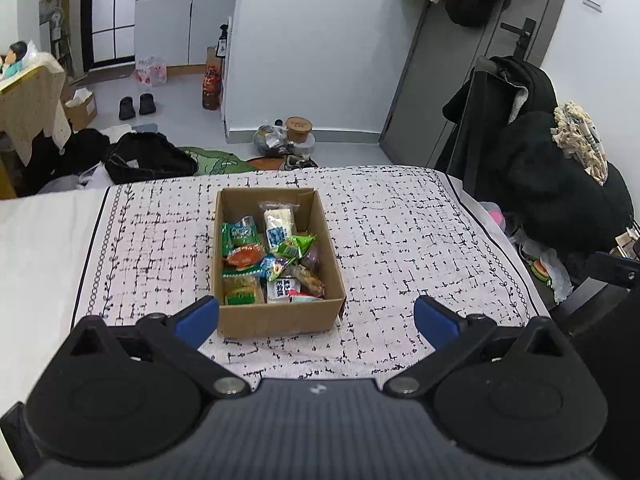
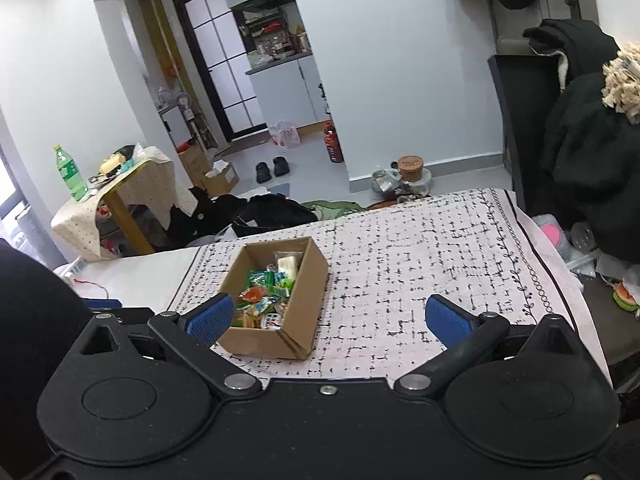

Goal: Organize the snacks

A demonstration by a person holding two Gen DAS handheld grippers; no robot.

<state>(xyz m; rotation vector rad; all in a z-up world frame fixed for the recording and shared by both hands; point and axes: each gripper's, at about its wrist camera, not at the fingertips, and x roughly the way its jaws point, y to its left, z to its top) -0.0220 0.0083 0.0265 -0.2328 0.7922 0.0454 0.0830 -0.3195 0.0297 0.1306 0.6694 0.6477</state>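
We saw 1 rectangular cardboard box (image 1: 280,316) near the middle of the bed (image 1: 400,240), on its grid-printed cloth, filled with crinkly snack packets (image 1: 276,256) too jumbled to count. Our left gripper (image 1: 316,320) and right gripper (image 2: 328,320), both with ribbed blue pads, stood wide open, holding nothing.

Snack labels (image 1: 280,288) too small

White walls (image 1: 312,40), grey floor (image 1: 176,92), dark door (image 1: 452,80) on the right. White cabinets (image 1: 180,28) beyond an archway. Black slippers (image 2: 273,169) on the floor. Cloth-covered side table (image 2: 120,184) with green bottle (image 2: 70,174).
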